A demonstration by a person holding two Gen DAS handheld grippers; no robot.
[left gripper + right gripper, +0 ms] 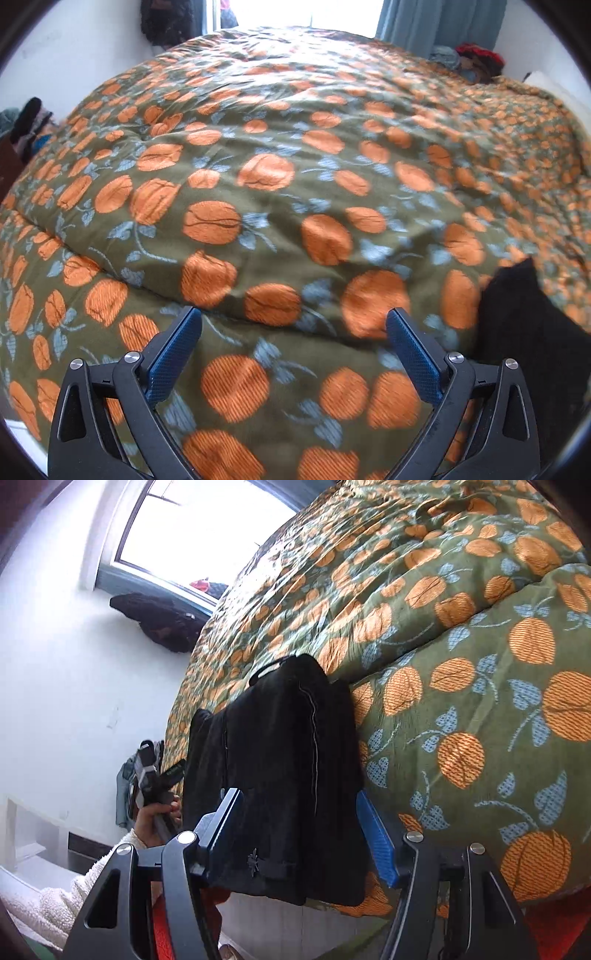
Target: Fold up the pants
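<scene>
The black pants [288,768] lie folded into a long stack at the edge of the bed, one end hanging over the side. My right gripper [298,799] stands open just above them, its blue pads on either side of the stack. The cloth also spreads past the left finger, and I see no pad pressing on it. My left gripper [293,315] is open with nothing between its fingers, hovering over the bedspread. A corner of the pants [524,332] shows at its right. In the right wrist view a hand [155,816] in a white fleecy sleeve holds the left gripper [173,771] beside the pants.
A green bedspread [280,206] with orange fruit and blue leaves covers the bed, with a thick ridge [461,627] across it. White wall [55,664] and a bright window [207,528] lie beyond. Dark clothes [159,620] hang by the sill, and more clothes [476,55] are piled at the far corner.
</scene>
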